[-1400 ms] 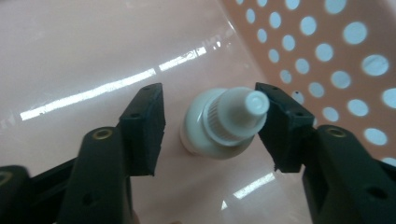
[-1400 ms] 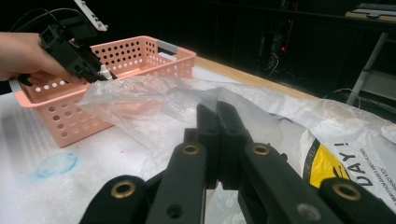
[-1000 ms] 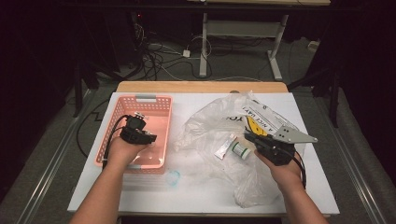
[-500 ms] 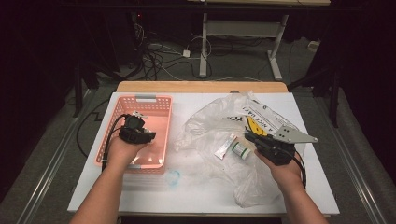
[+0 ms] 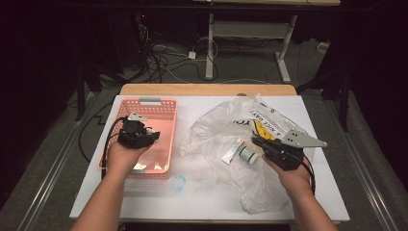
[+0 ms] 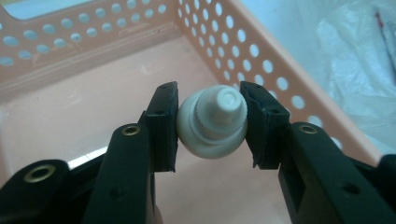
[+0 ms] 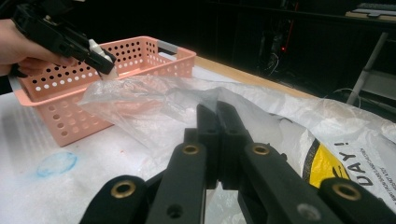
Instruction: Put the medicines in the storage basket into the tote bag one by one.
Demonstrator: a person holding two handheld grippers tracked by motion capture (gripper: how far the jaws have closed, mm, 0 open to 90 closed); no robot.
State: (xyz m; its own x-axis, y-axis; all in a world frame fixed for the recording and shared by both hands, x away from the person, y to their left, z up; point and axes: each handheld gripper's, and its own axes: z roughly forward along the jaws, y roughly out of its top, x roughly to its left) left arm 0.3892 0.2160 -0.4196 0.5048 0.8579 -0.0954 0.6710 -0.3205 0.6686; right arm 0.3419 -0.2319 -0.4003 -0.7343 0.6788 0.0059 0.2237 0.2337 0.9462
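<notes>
- White cap (image 6: 212, 128) sits clamped between the left gripper (image 6: 211, 122) fingers, above the pink basket (image 6: 261, 60) floor.
- Right gripper (image 7: 218, 140) fingers are pressed together, pinching the clear plastic bag (image 7: 154, 100) on the table (image 7: 28, 140).

The basket (image 5: 144, 144) walls fence the left gripper (image 5: 153, 135); the crumpled plastic bag (image 5: 226, 130) blocks the table's (image 5: 202, 199) middle.

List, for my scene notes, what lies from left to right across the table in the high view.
Left gripper holding a white bottle over the pink basket → small tube → green-capped bottle → right gripper, all three on the plastic bag.
</notes>
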